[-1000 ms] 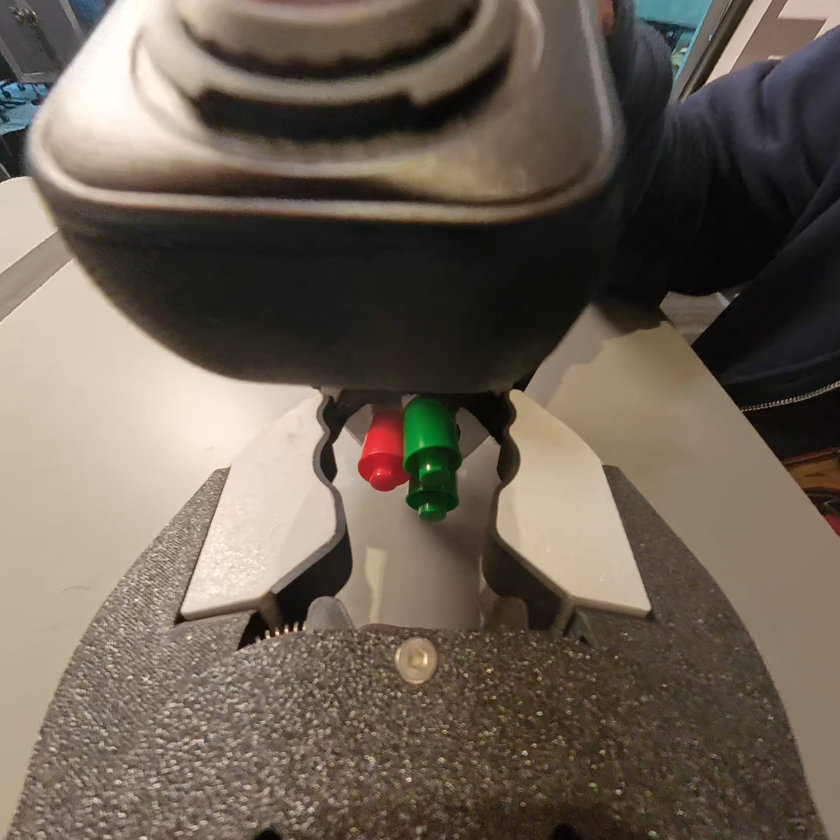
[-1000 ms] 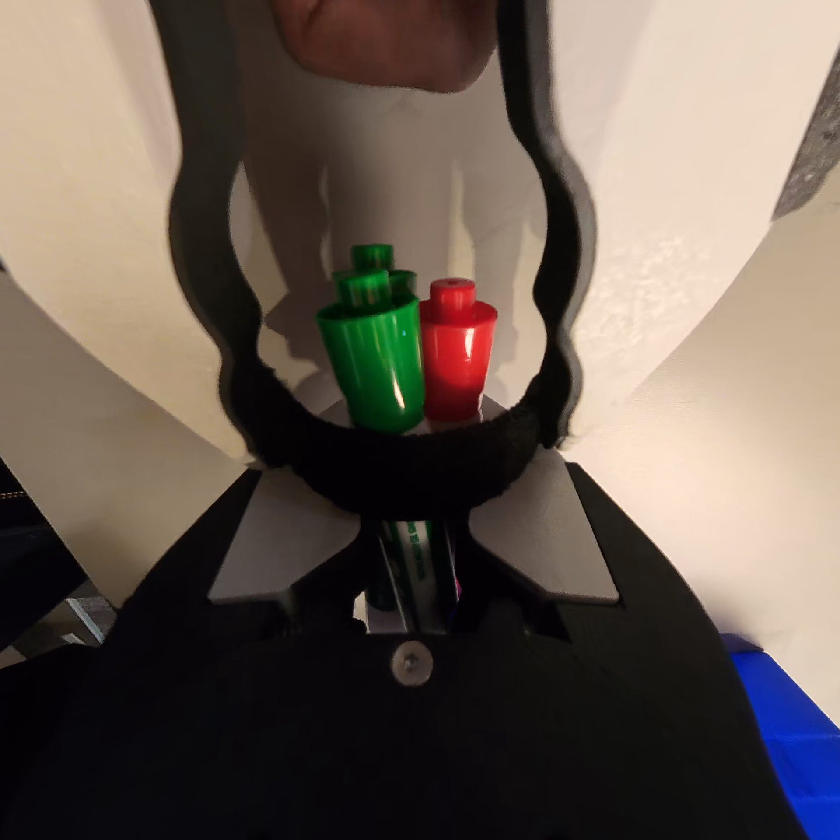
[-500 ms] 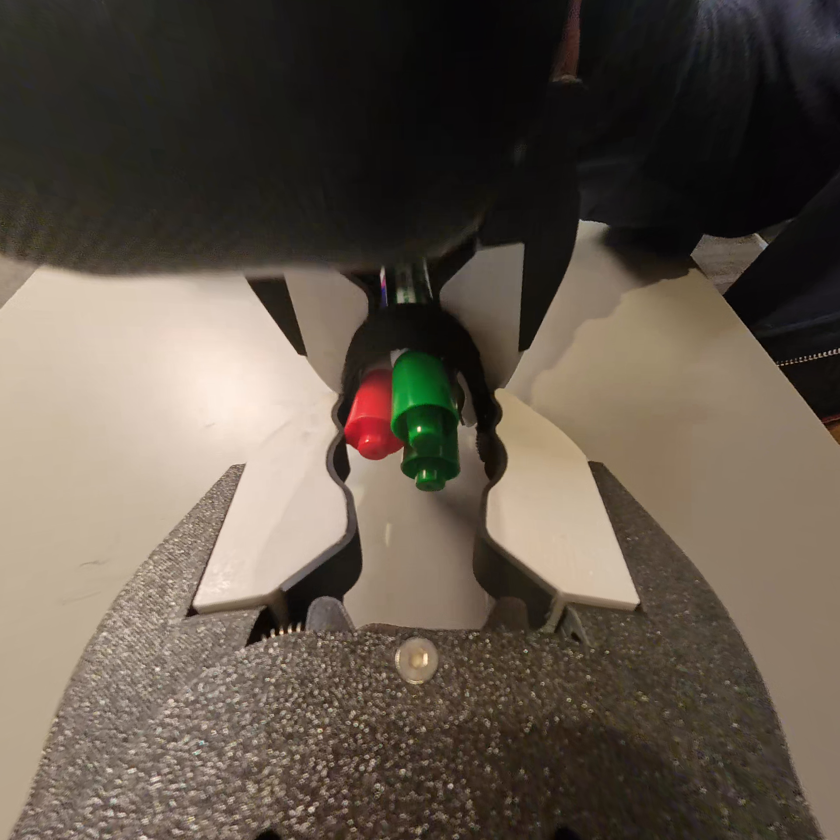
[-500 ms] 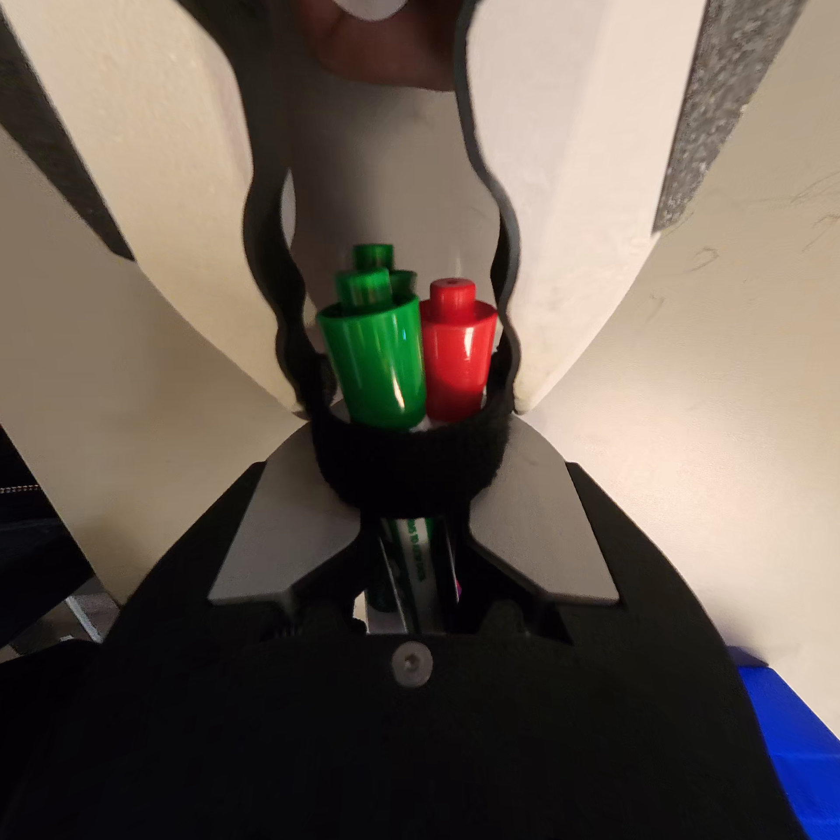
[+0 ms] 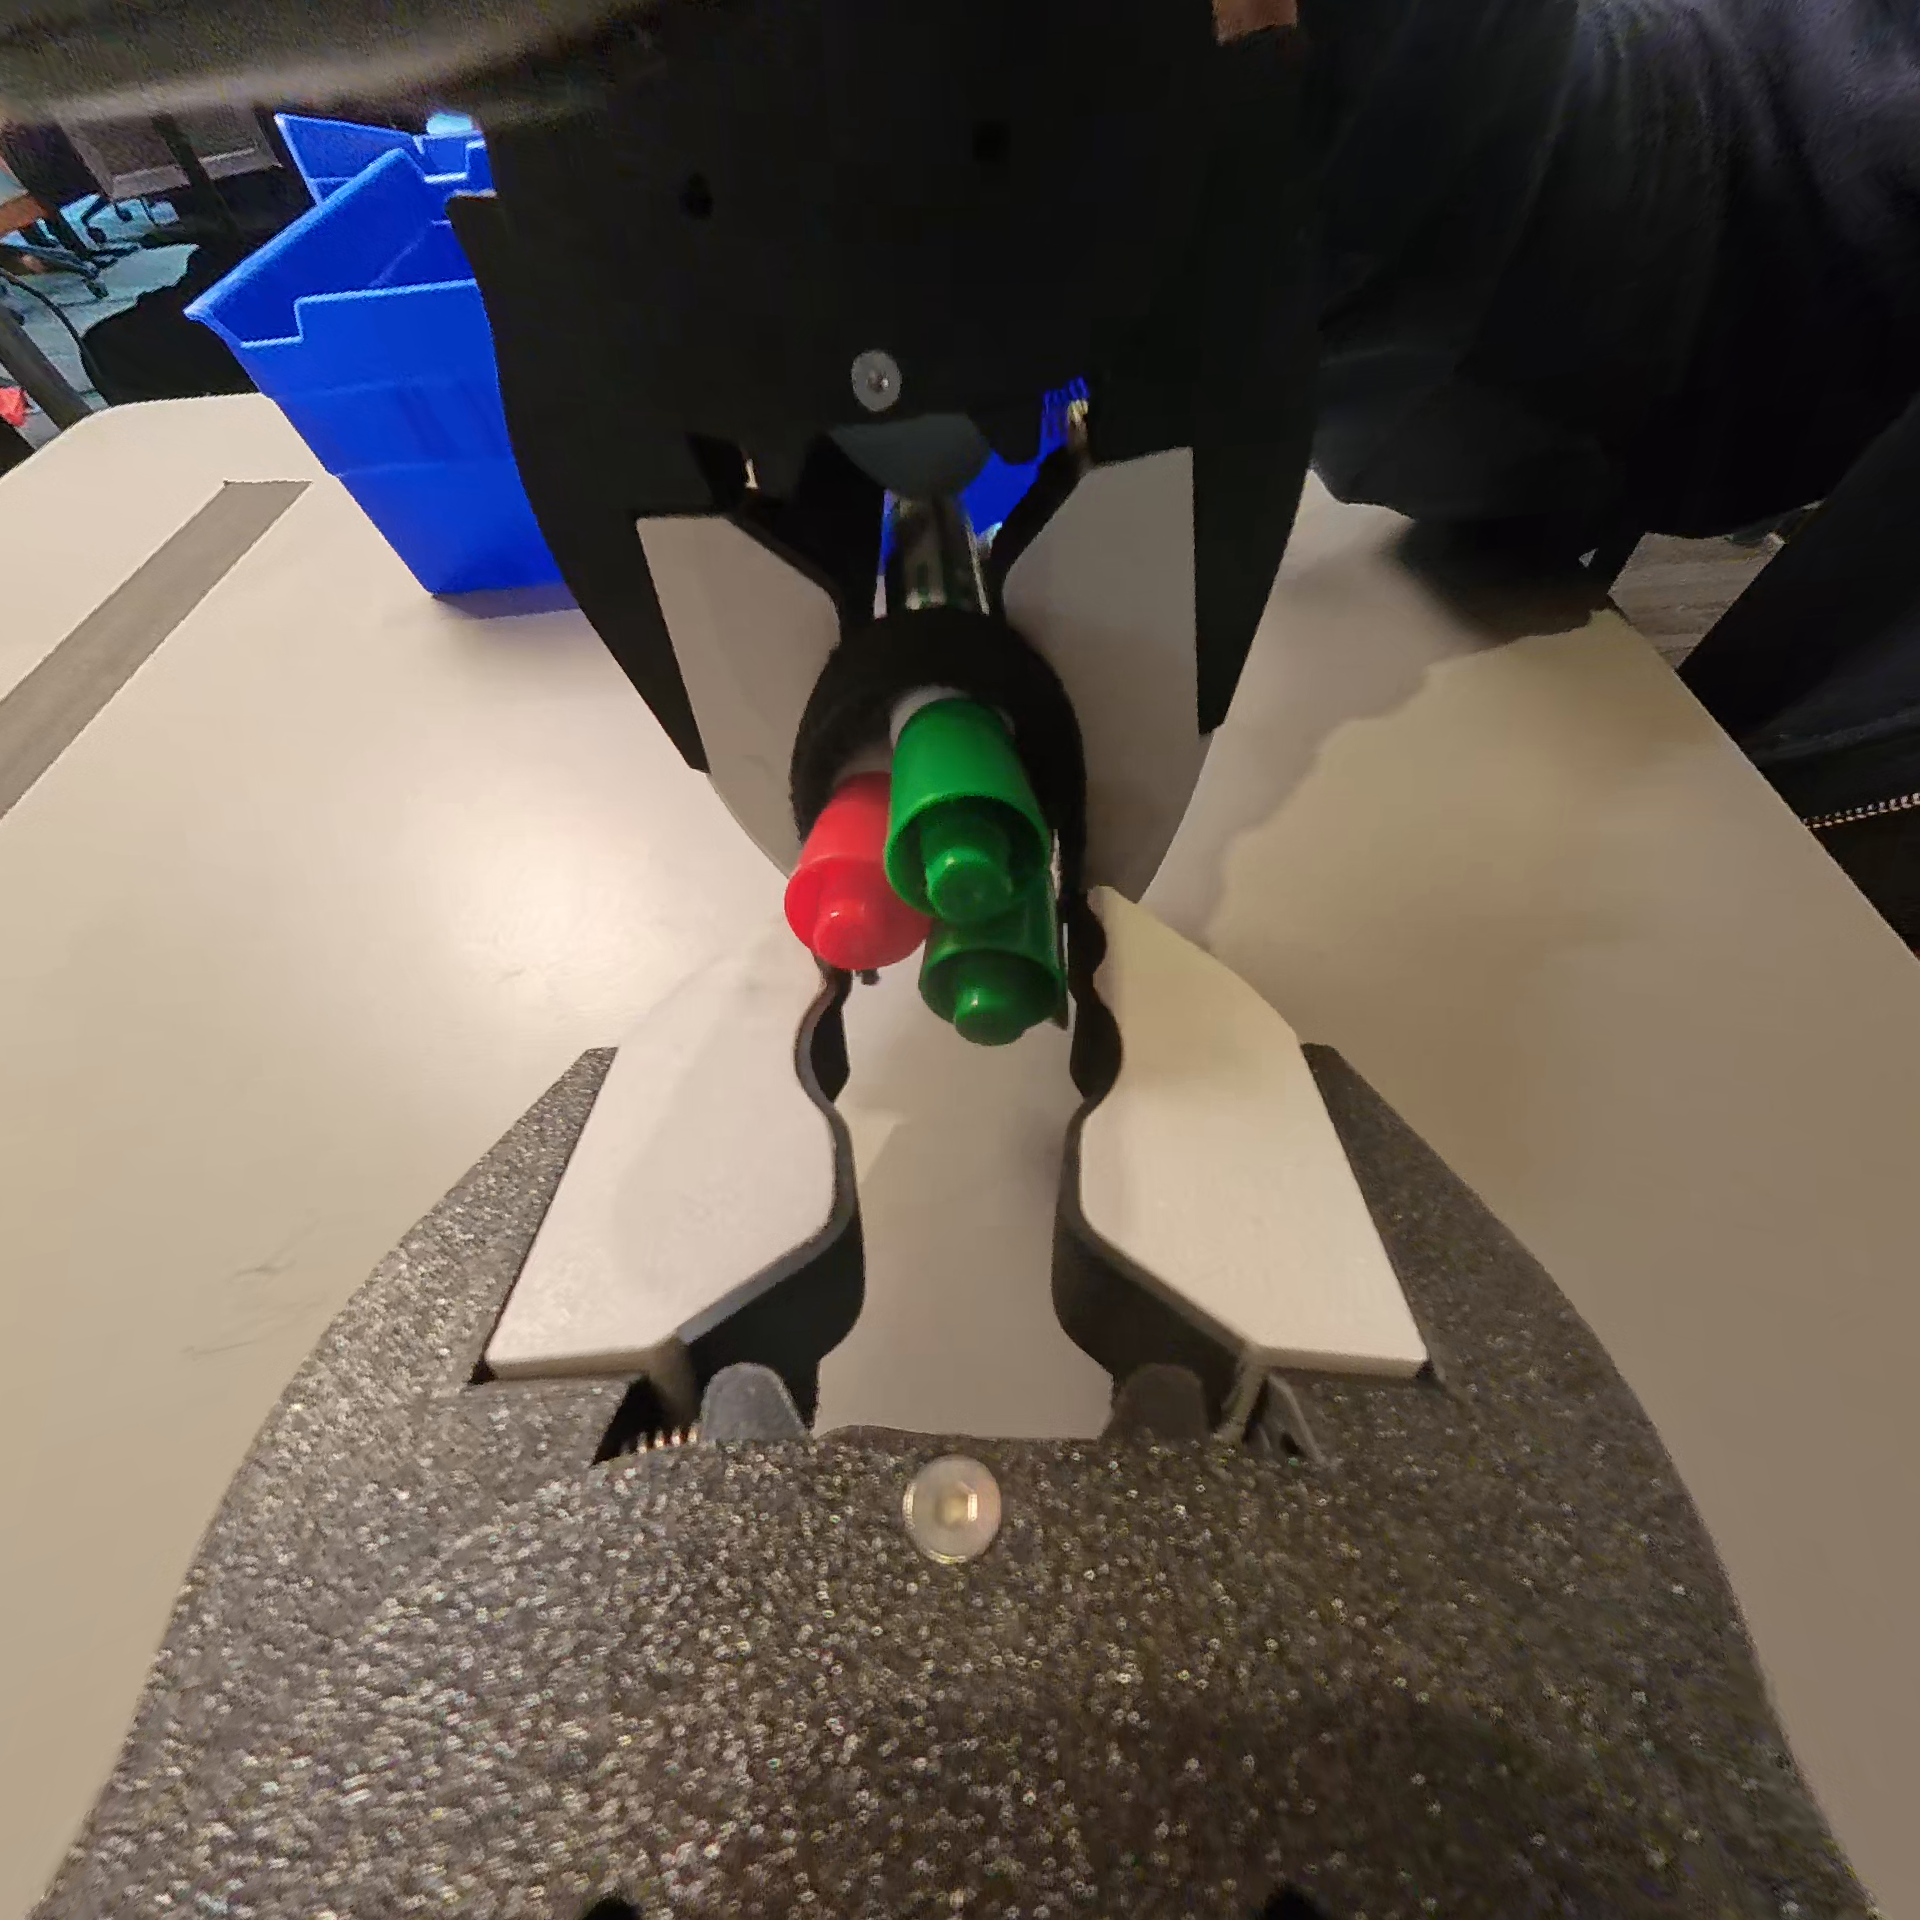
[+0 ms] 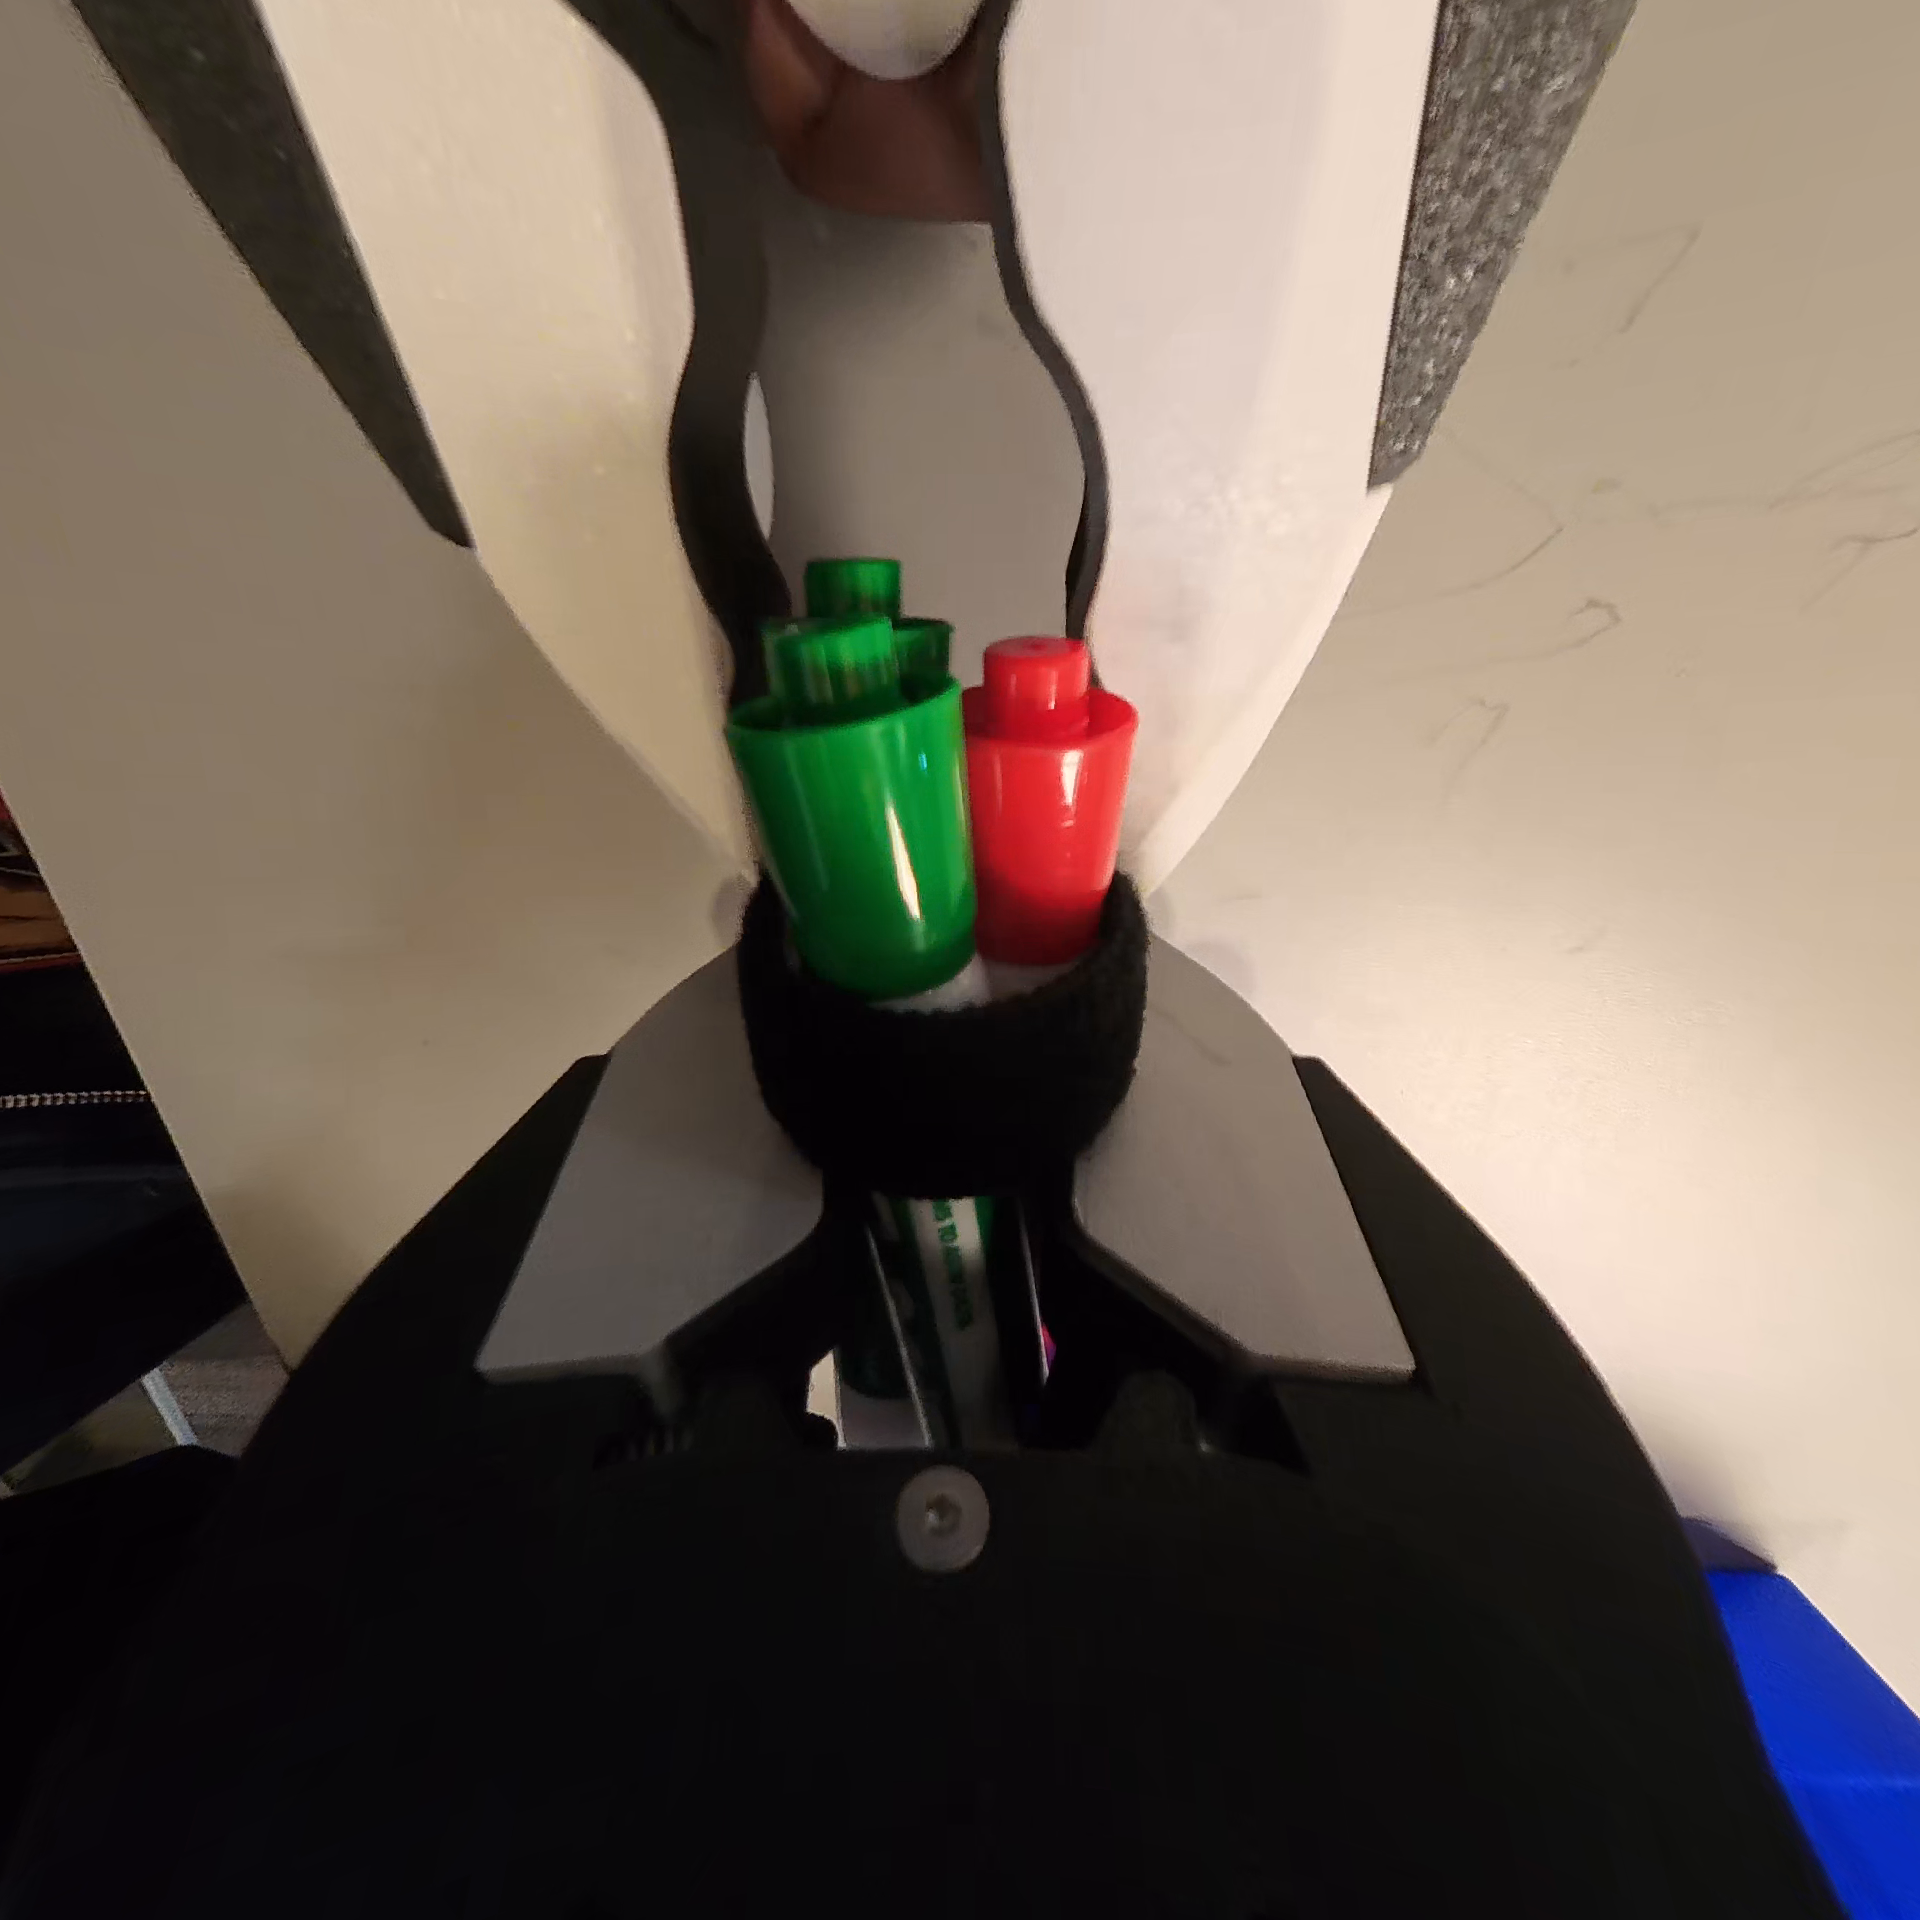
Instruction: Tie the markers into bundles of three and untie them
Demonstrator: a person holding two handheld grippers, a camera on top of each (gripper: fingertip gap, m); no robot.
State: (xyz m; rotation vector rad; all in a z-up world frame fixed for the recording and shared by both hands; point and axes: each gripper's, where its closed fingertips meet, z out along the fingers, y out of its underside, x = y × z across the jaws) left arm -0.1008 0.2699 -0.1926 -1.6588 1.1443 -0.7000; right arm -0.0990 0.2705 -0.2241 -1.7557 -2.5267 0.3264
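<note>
Three markers, two with green caps [image 6: 862, 831] and one with a red cap [image 6: 1044, 810], are bundled by a black elastic band [image 6: 935, 1060]. My right gripper [image 6: 940, 987] is shut on the marker barrels, and the band sits snug at its fingertips. My left gripper [image 5: 951, 956] faces it, open, with its fingertips on either side of the cap ends. In the left wrist view the red cap [image 5: 852, 894], green caps [image 5: 966, 821] and band [image 5: 935, 665] point toward me. I cannot tell whether the left fingers [image 6: 582, 520] touch the band.
The pale table [image 5: 364, 883] lies under both grippers. A blue plastic bin [image 5: 384, 343] stands at its far left, and its corner shows in the right wrist view [image 6: 1829, 1714]. A person's dark sleeve [image 5: 1610, 260] is at the upper right. The tips of both grippers are at nearly the same place.
The band, stretched wide over my left fingers a second ago, has closed snug around the markers. My left fingers have narrowed and drawn back toward the caps. The right gripper still holds the bundle.
</note>
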